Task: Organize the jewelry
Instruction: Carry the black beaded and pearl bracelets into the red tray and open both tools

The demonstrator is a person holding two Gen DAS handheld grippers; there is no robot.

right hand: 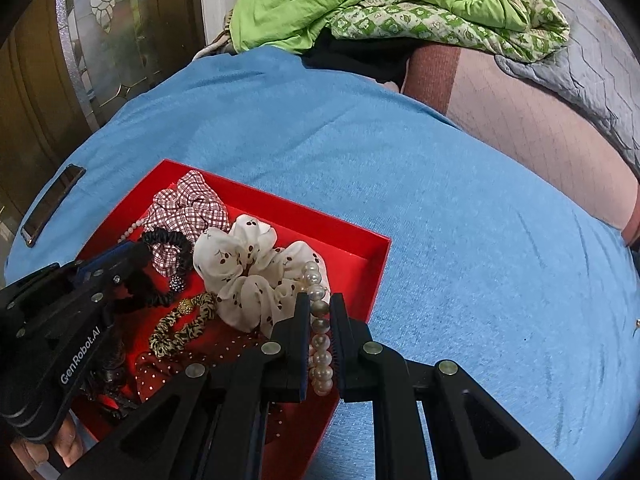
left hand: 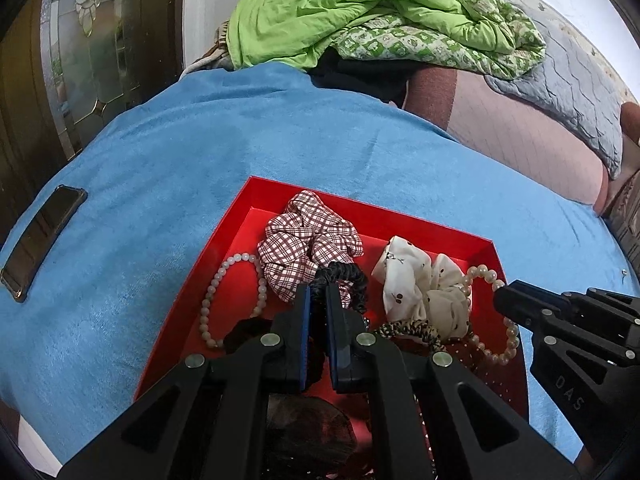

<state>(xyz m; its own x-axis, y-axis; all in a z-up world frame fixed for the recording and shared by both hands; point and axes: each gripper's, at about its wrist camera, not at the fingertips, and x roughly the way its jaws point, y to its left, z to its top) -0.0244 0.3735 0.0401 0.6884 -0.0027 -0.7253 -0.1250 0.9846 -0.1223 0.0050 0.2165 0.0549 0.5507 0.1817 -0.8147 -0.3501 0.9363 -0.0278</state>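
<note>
A red tray (left hand: 372,210) (right hand: 352,236) lies on a blue cloth and holds hair ties and bracelets. My left gripper (left hand: 318,292) (right hand: 132,250) is shut on a black scrunchie (left hand: 344,276) (right hand: 172,240). My right gripper (right hand: 320,300) (left hand: 500,288) is shut on a white pearl bracelet (right hand: 320,344) (left hand: 496,354) at the tray's right side. In the tray lie a red checked scrunchie (left hand: 312,236) (right hand: 188,208), a white cherry-print scrunchie (left hand: 424,280) (right hand: 252,268), a pale bead bracelet (left hand: 216,296) and a leopard-print hair tie (right hand: 180,324) (left hand: 408,328).
A dark phone (left hand: 44,236) (right hand: 52,204) lies on the blue cloth (left hand: 248,140) (right hand: 460,220) to the left. A green blanket (left hand: 360,12) (right hand: 380,4) is piled at the back. A glass-panelled door (left hand: 88,48) stands at the far left. Pink bedding (right hand: 540,148) is at right.
</note>
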